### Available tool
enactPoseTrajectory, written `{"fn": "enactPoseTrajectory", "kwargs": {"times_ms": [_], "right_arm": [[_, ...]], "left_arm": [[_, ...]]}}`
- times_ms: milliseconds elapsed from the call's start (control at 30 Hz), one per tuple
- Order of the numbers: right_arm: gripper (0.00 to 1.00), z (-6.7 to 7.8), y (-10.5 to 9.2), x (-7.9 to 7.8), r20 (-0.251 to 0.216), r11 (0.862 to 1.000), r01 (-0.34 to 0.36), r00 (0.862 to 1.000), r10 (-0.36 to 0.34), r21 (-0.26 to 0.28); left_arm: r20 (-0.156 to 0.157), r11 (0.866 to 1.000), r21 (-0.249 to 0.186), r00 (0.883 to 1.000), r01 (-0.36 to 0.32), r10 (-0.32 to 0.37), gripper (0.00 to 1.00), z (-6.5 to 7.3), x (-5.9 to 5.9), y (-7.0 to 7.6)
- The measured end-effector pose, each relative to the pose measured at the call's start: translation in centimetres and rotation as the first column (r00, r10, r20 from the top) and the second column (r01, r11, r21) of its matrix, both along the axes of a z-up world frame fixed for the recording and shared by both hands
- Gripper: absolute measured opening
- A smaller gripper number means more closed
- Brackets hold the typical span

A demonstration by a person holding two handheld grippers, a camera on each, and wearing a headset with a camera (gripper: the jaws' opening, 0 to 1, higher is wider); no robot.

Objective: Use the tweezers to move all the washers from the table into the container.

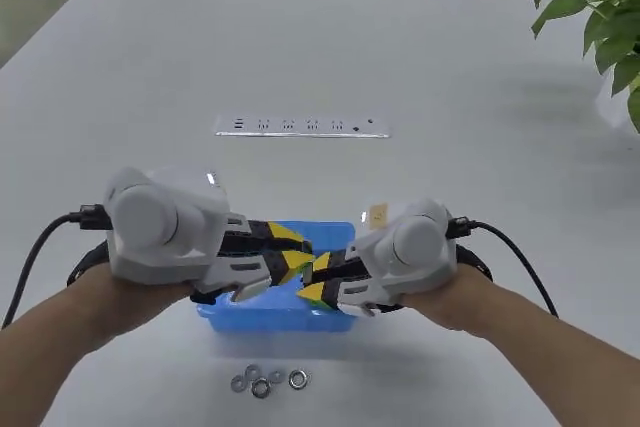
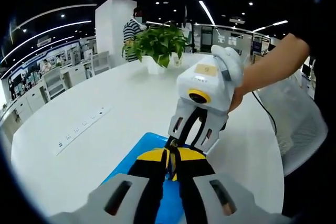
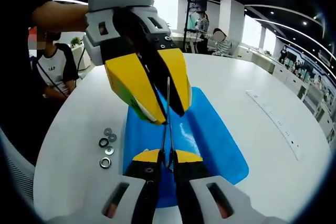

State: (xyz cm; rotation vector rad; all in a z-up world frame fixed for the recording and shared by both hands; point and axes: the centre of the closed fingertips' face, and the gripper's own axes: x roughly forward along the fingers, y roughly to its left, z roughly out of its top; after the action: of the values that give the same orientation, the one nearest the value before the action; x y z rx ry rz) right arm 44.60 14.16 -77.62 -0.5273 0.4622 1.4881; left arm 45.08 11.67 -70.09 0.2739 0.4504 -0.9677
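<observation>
Since all washers (image 1: pixel 266 381) seen lie clustered on surface (image 1: pixel 450 97), at 6 o'clock from blue container (image 1: pixel 250 319), judge no transfer done yet. Visible container floor bare; part hidden. Whole move left. Left hand-held gripper (image 2: pixel 171 162) and right hand-held gripper (image 3: pixel 167 157) meet tip to tip above container, left from 9 o'clock, right from 3 o'clock. Both sets of jaws closed down on thin tweezers (image 3: pixel 166 132), one end each. Tweezers well apart from washers; reads as regrip stage.
</observation>
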Motion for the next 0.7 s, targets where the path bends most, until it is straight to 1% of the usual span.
{"fn": "enactPoseTrajectory", "kwargs": {"times_ms": [100,267,700], "right_arm": [[0.1,0.01,0.0,0.01,0.001,1.0,0.002,1.0,-0.002,0.001],[0.1,0.0,-0.03,-0.02,0.004,1.0,-0.002,1.0,0.002,-0.001],[0.12,0.02,-0.27,-0.02,0.019,1.0,-0.003,1.0,0.003,-0.014]], "left_arm": [[0.001,1.0,0.006,1.0,0.012,-0.012,0.1,-0.07,-0.07,-0.09],[0.014,0.999,0.017,1.0,0.027,-0.027,0.1,-0.12,-0.1,-0.15],[0.027,0.999,0.034,0.999,0.036,-0.037,0.07,-0.13,-0.14,-0.45]]}}
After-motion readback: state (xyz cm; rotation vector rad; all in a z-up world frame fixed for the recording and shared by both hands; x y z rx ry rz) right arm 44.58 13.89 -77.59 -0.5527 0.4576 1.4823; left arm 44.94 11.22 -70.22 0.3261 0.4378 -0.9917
